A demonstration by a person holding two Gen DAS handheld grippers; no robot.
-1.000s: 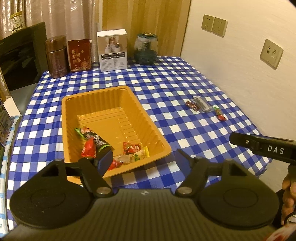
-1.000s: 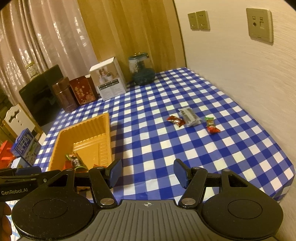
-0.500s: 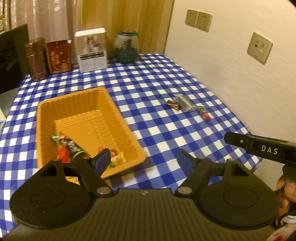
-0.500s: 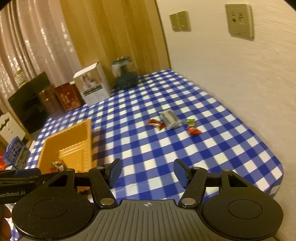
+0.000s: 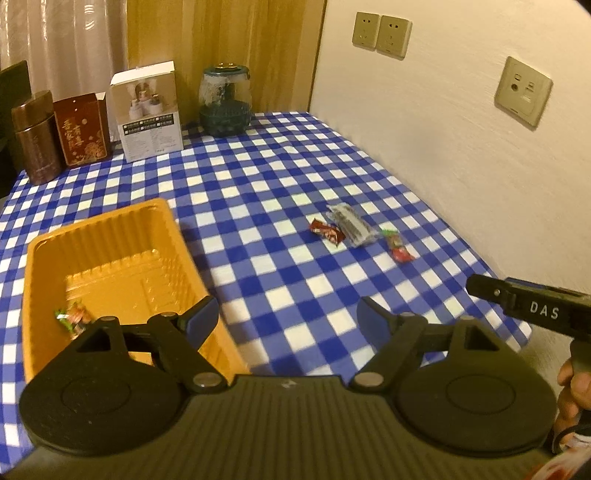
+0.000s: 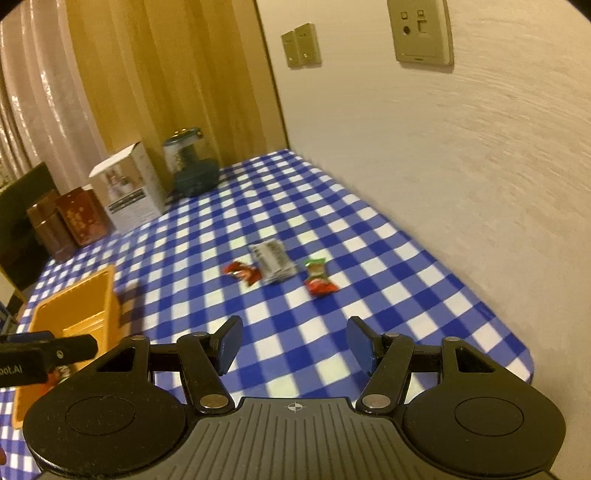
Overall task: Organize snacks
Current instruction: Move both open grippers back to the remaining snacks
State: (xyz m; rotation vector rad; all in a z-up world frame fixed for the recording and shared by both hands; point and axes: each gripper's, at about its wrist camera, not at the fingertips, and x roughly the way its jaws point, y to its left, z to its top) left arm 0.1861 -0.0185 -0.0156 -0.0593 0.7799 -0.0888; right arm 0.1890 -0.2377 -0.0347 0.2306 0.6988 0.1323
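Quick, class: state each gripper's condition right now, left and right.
Left gripper: jaws opening, nothing between them.
Right gripper: open, holding nothing.

Black ribbed gripper (image 5: 288,317) bodies — blue pads (image 6: 360,345), silver pivot screws

Orange tray (image 5: 110,236) near end hidden behind gripper body; snack print illegible.

A home dining corner: checkered tablecloth (image 5: 280,177), curtains (image 5: 66,44) at eleven o'clock, wall sockets (image 5: 382,35) at one o'clock.
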